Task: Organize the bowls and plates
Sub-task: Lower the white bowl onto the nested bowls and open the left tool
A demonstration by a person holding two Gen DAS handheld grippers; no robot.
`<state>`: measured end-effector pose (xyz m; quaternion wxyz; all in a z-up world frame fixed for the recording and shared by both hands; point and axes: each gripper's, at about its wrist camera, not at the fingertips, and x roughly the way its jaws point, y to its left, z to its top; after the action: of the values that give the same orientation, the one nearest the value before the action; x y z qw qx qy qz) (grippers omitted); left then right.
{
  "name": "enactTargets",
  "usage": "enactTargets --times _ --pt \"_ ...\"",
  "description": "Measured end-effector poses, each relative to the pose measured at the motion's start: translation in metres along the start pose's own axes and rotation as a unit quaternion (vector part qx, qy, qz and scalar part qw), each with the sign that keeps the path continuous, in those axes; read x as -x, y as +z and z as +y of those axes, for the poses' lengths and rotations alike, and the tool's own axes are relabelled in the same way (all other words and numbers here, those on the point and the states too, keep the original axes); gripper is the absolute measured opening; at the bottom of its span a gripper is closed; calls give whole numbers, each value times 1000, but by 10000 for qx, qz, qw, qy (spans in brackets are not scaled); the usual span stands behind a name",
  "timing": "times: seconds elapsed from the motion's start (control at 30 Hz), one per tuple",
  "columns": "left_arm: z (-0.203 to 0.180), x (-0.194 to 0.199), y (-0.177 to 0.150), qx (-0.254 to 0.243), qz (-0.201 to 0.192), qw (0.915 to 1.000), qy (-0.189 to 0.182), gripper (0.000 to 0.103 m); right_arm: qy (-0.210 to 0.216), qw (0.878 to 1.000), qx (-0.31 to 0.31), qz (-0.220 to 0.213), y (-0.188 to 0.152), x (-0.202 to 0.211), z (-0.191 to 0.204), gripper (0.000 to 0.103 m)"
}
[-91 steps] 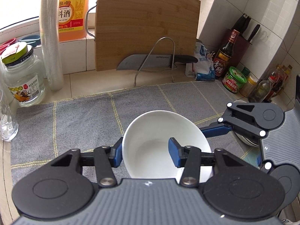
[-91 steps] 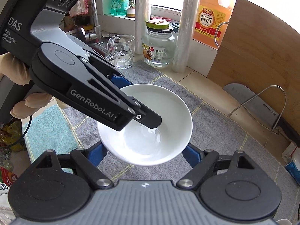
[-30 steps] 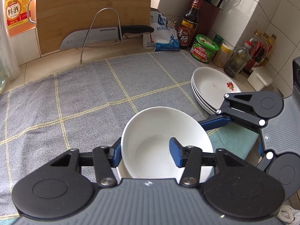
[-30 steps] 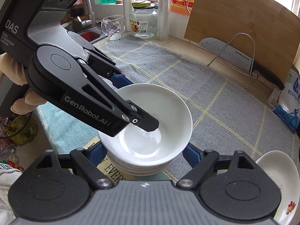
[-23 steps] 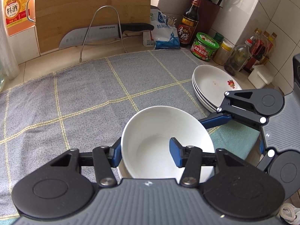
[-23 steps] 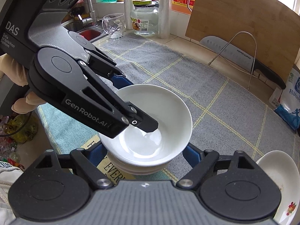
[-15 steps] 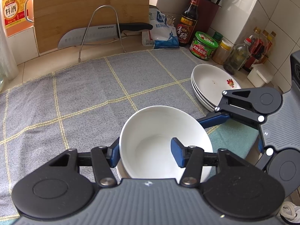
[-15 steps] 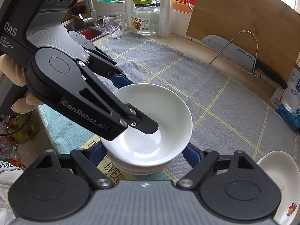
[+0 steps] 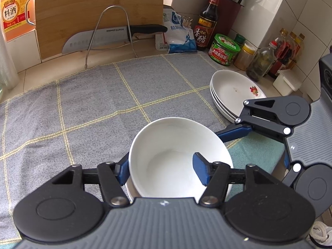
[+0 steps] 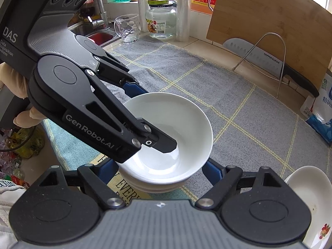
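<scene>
A white bowl (image 9: pixel 176 155) (image 10: pixel 176 132) sits on top of a stack of white bowls (image 10: pixel 153 186) near the counter's front edge. My left gripper (image 9: pixel 160 171) straddles the bowl's rim, one finger outside, one inside; its grip has loosened to open. In the right wrist view the left gripper (image 10: pixel 149 114) reaches in from the left. My right gripper (image 10: pixel 157 172) is open, its blue fingers on either side of the bowl stack without touching it. A stack of white plates (image 9: pixel 234 91) (image 10: pixel 311 203) lies to the right.
A grey checked cloth (image 9: pixel 93 103) covers the counter. At the back stand a wooden cutting board (image 9: pixel 97 10), a knife (image 9: pixel 112 37) on a wire rack, a salt bag (image 9: pixel 178 35), sauce bottles and jars (image 9: pixel 226 49). A glass jar (image 10: pixel 159 20), glass mug (image 10: pixel 127 29) and sink are on the left.
The left gripper carried the bowl rightward across the cloth and set it on the bowl stack. In the last half second its fingers have spread a little from the rim.
</scene>
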<state>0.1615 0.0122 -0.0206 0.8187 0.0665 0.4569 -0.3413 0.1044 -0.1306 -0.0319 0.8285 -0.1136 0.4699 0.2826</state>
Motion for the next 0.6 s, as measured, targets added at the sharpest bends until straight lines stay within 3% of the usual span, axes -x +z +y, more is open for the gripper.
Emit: enactTargets --times 0.17,0.23,0.3,0.37,0.6 --pt "0 1 0 -1 0 10000 -51 64 79 10000 -29 30 -1 -2 -1 91" --pt "1 2 0 1 -22 10000 -73 65 68 10000 11 35 -3 -2 1 99" --pt "1 6 0 -9 -105 9999 -85 75 28 10000 70 -62 -3 1 2 103" --pt "2 11 1 -64 -256 9996 106 82 104 9998 54 -134 -3 5 1 103" --pt "25 20 4 108 -499 9978 434 83 102 9997 7 -225 -4 10 -1 103"
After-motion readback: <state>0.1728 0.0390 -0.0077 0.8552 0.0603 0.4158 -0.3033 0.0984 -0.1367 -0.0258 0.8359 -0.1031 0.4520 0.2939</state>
